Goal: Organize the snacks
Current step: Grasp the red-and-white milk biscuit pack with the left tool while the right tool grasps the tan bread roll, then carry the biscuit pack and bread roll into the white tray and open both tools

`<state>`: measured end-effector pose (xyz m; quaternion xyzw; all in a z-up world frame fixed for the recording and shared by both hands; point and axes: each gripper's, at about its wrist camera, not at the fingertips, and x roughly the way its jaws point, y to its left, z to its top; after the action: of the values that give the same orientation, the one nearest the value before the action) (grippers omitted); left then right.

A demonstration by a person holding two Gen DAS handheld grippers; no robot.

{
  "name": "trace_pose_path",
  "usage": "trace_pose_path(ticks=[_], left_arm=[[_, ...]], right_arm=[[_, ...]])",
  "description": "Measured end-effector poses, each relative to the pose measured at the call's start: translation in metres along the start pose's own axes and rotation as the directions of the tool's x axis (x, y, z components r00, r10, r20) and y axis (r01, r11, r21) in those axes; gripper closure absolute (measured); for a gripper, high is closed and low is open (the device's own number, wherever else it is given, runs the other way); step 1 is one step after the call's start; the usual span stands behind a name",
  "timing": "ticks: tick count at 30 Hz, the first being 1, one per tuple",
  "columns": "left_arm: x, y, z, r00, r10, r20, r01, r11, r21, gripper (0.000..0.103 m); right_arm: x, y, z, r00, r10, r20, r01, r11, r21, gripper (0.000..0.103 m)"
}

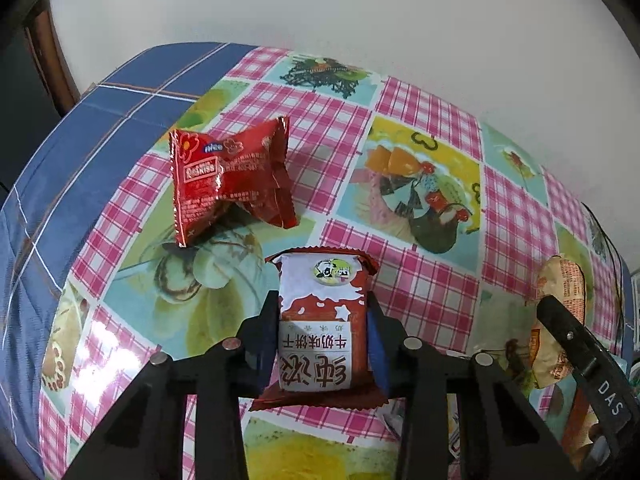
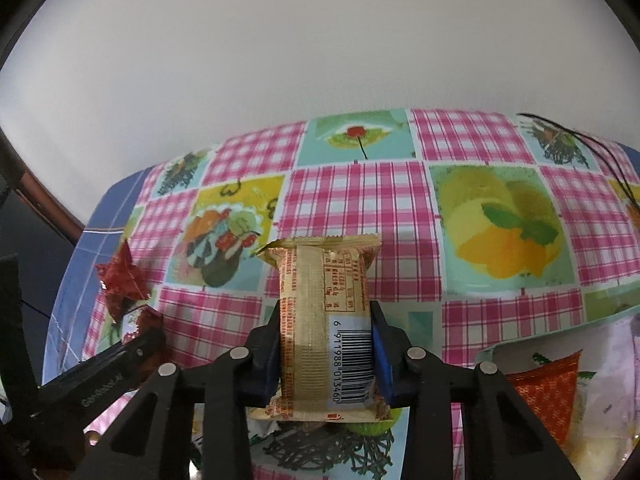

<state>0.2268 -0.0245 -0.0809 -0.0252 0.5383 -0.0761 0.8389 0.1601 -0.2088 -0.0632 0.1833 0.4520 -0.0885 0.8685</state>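
My left gripper (image 1: pixel 323 300) is shut on a brown-red and white biscuit packet (image 1: pixel 324 344), whose far end sticks out past the fingertips. Beyond it to the left, a crumpled red snack packet (image 1: pixel 230 178) lies on the table. My right gripper (image 2: pixel 325 308) is shut on a golden snack packet (image 2: pixel 320 280), barcode side up and a little above the cloth. In the left wrist view, that golden packet (image 1: pixel 560 284) shows at the right edge behind a black finger (image 1: pixel 576 336). In the right wrist view, the red packet (image 2: pixel 124 280) sits at the far left.
A glossy tablecloth (image 1: pixel 420 288) with pink checks and fruit pictures covers the table against a white wall. A blue checked cloth (image 1: pixel 80 140) hangs over the left edge. A clear bag of snacks (image 2: pixel 560 380) lies at the near right. A black cord (image 2: pixel 600 152) trails at the far right.
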Motion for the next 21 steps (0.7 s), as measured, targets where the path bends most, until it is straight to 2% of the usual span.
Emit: trace_pose_path(ticks=[11,21], left_arm=[[-0.039,-0.008,-0.001,1.000,-0.008,0.005,0.008,1.000,-0.023,0.062],[-0.105,-0.036,-0.022,0.999,-0.034,0.028,0.034,0.999,0.005,0.062]], right_arm=[[-0.037,0.005,-0.002,1.000,0.020,-0.013,-0.020,1.000,0.007,0.064],[-0.095,-0.006,-0.016,0.999,-0.009,-0.030,0.010,0.999,0.048,0.064]])
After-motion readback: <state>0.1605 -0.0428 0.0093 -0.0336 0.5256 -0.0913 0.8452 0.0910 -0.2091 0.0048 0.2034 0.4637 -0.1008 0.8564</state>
